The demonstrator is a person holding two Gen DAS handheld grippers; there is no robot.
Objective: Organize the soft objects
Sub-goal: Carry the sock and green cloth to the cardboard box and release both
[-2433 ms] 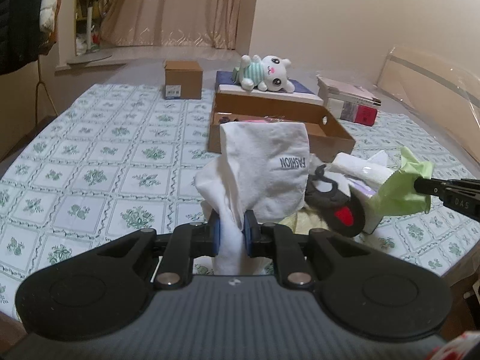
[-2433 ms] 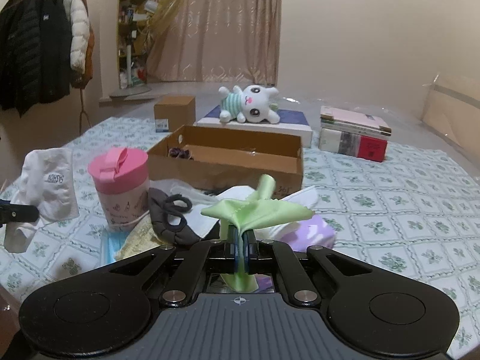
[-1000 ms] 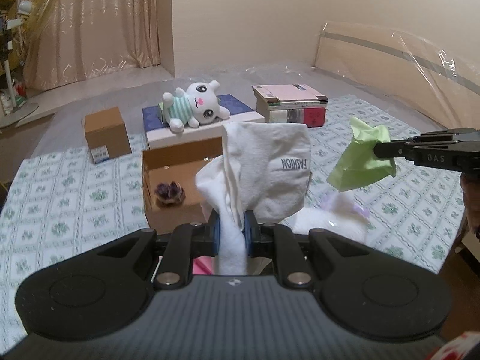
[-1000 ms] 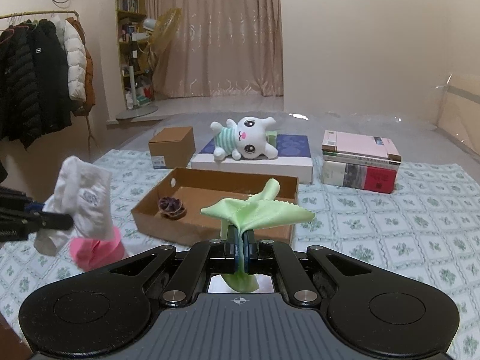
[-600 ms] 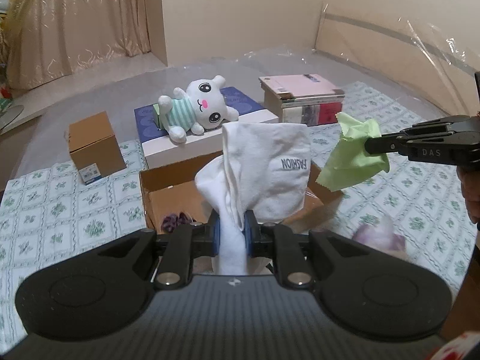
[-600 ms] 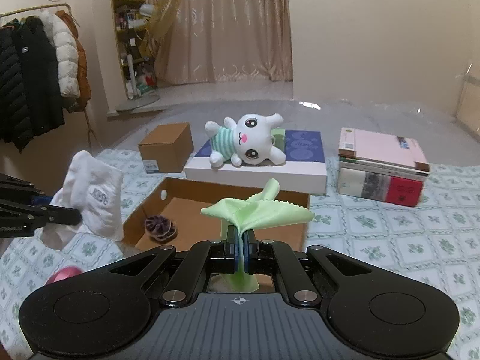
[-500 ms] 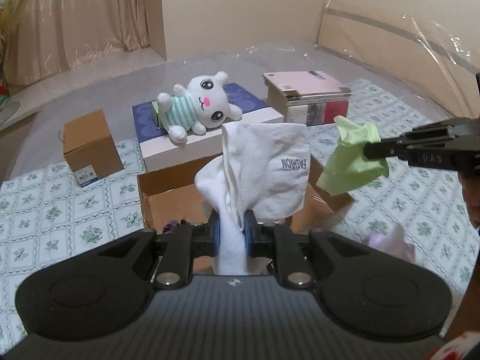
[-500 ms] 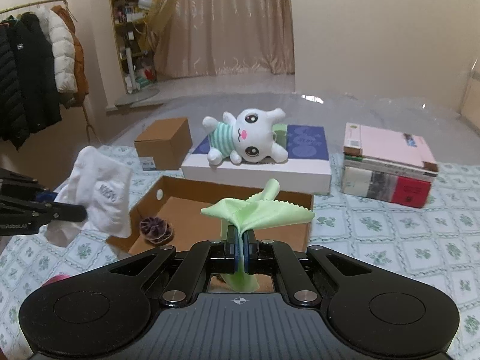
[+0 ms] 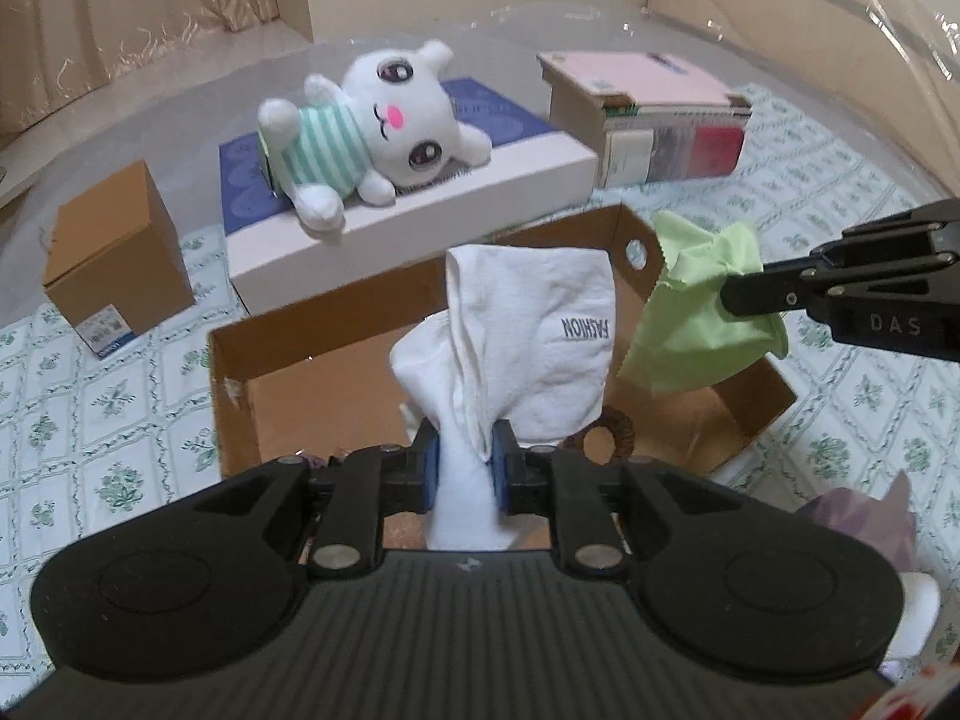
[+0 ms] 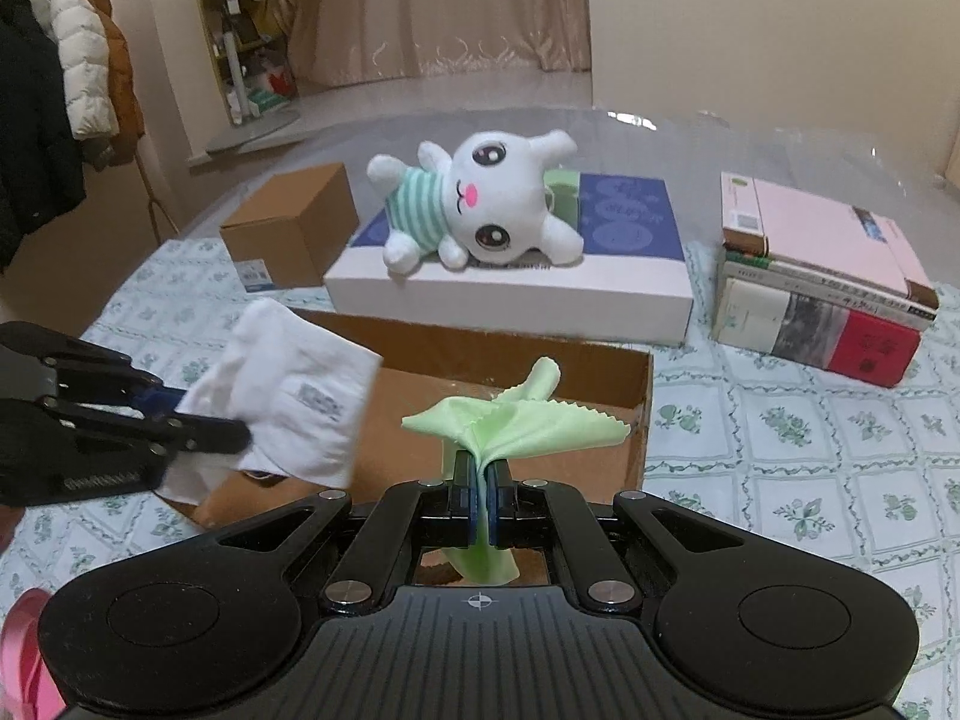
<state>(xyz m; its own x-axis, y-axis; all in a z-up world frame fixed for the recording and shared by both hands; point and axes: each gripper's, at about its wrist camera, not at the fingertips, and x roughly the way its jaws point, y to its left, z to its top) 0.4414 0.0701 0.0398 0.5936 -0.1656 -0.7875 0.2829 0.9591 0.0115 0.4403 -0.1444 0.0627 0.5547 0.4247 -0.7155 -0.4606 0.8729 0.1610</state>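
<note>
Left gripper (image 9: 467, 468): jaws are easing open right now, white sock (image 9: 528, 336) is sitting between the blue pads, bunched, with its body standing up past the fingertips. Pads are touching it as far as I can see, so I'm calling it held, barely.

Right gripper (image 10: 482, 501): I'm clamping it fully on the green cloth (image 10: 510, 420), pinched at the middle with the corners fanning out above the jaws.

Landmark is the open cardboard box (image 9: 240, 360). Both claws are pointing steeply down at it. The sock is hanging over the box's left half, the cloth over its right half, inside the right wall. A dark hair tie (image 9: 606, 438) is lying on the box floor, just beyond the left claw.

My read: the drop is straight down from each claw into the box. The sock is going first, and the left hand needs no further sideways travel. The plush bunny (image 9: 372, 120) is lying on a flat white box behind the cardboard box, out of reach for now.
</note>
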